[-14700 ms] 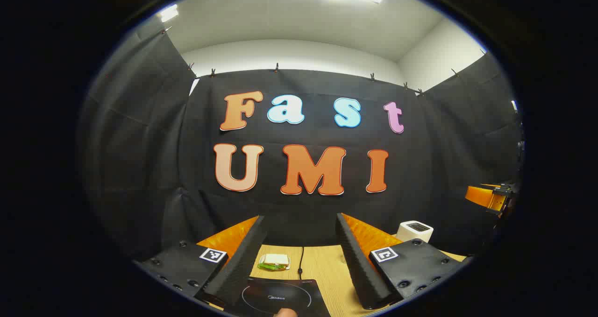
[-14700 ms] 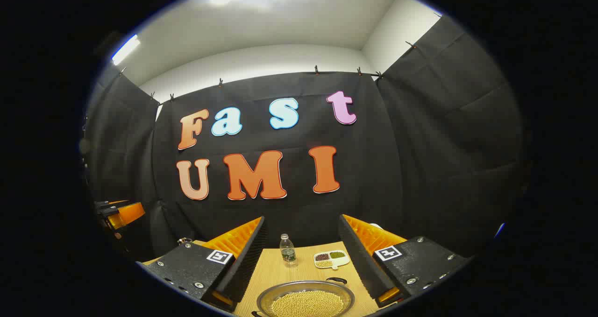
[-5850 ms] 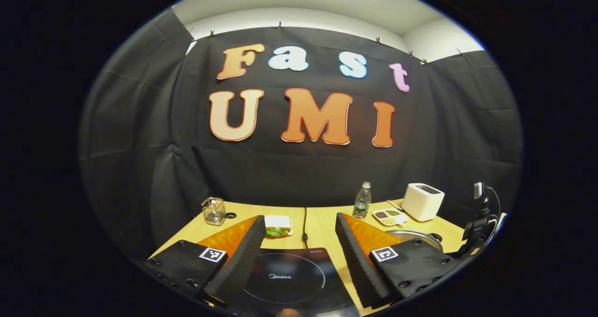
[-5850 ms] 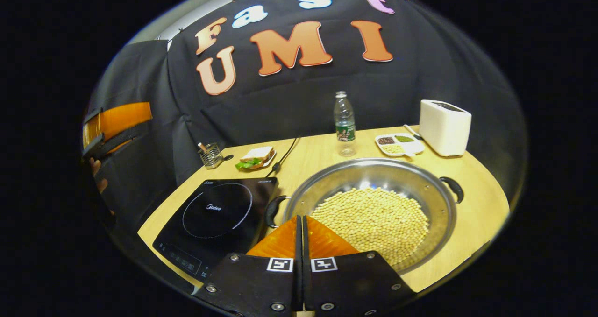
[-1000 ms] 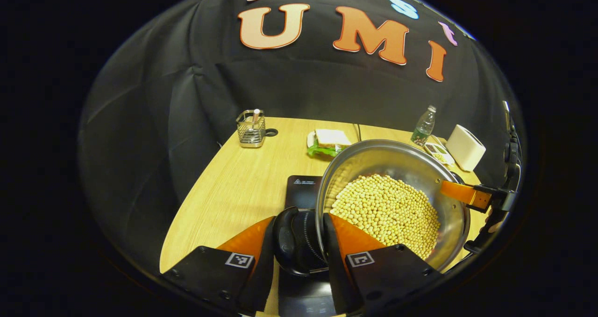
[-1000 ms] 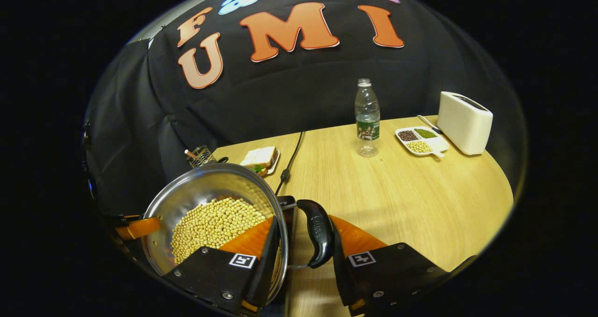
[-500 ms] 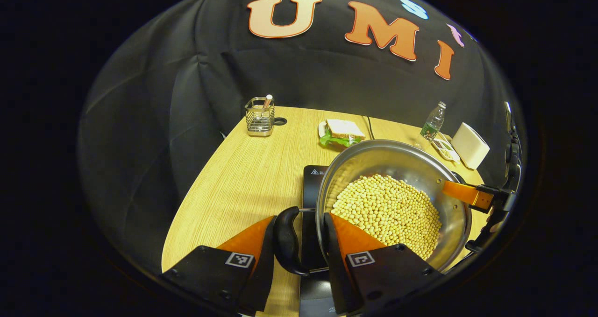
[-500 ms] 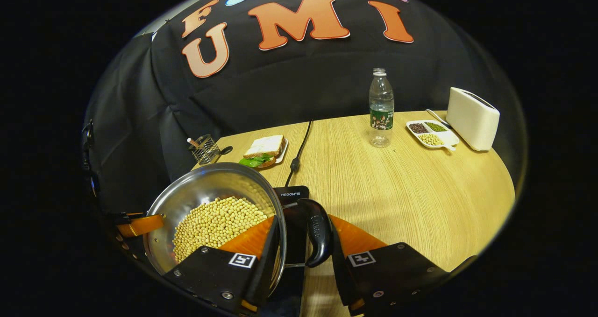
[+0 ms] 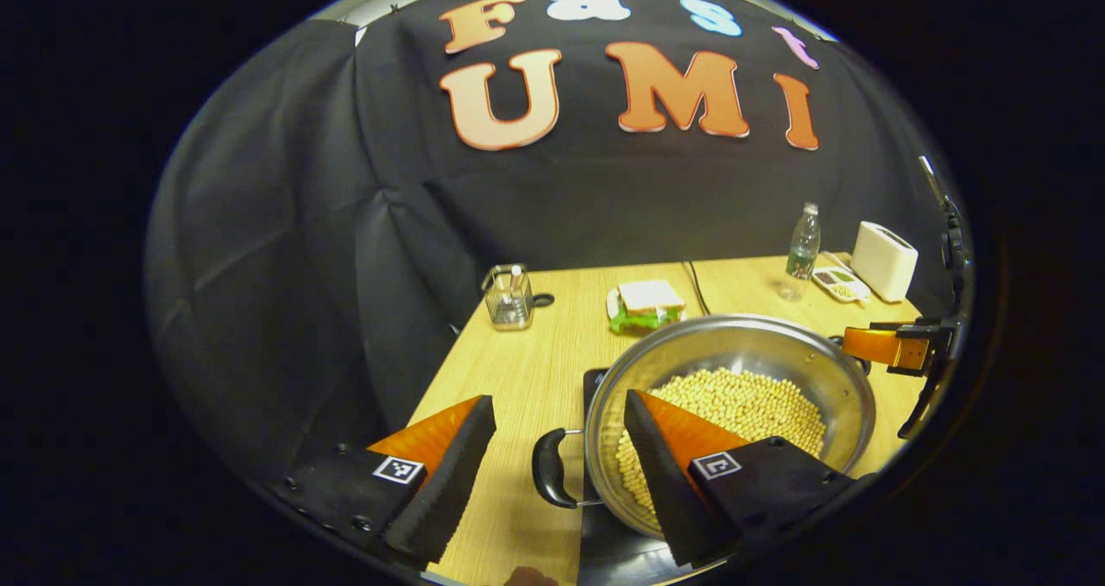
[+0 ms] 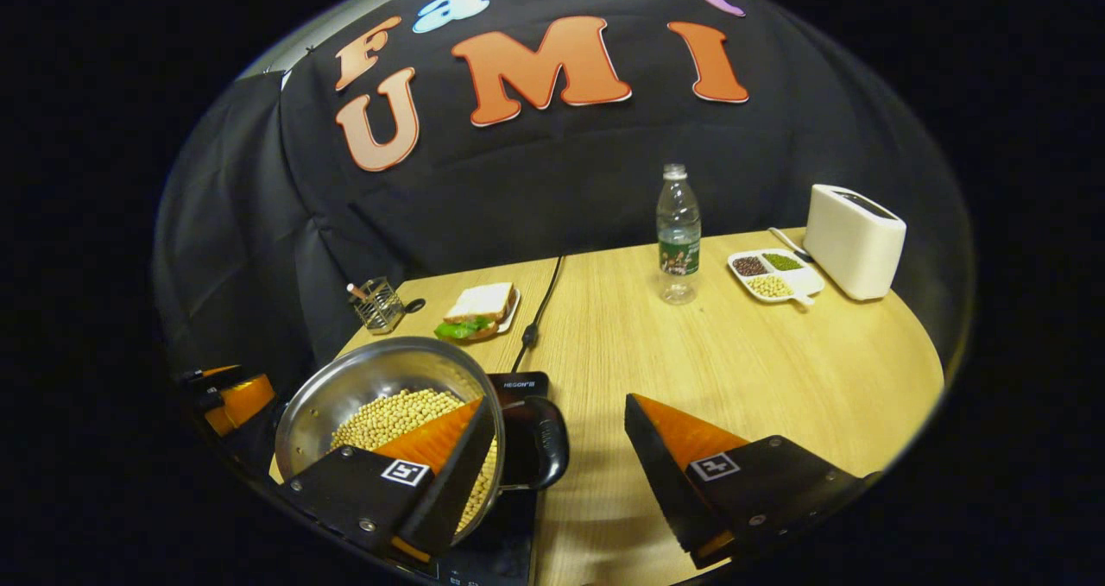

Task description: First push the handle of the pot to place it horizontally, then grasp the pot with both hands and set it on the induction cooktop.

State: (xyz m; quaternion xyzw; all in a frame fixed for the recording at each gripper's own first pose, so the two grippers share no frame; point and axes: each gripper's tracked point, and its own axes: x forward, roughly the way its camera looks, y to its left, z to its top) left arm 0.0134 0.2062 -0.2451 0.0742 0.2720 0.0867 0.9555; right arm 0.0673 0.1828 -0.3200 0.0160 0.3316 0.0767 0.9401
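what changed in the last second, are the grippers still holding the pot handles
No. Both grippers let go: the left gripper and right gripper were shut on the pot's handles and now stand open, drawn back a little. The pot of beans, carried a second ago, now sits on the induction cooktop. The sandwich, bottle and toaster stayed put.

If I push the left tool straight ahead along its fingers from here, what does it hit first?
Most likely the pot's near handle: it lies between the open fingers of the left tool, just ahead, with the pot sitting on the induction cooktop. Depth is hard to judge; the tool may pass slightly above it.
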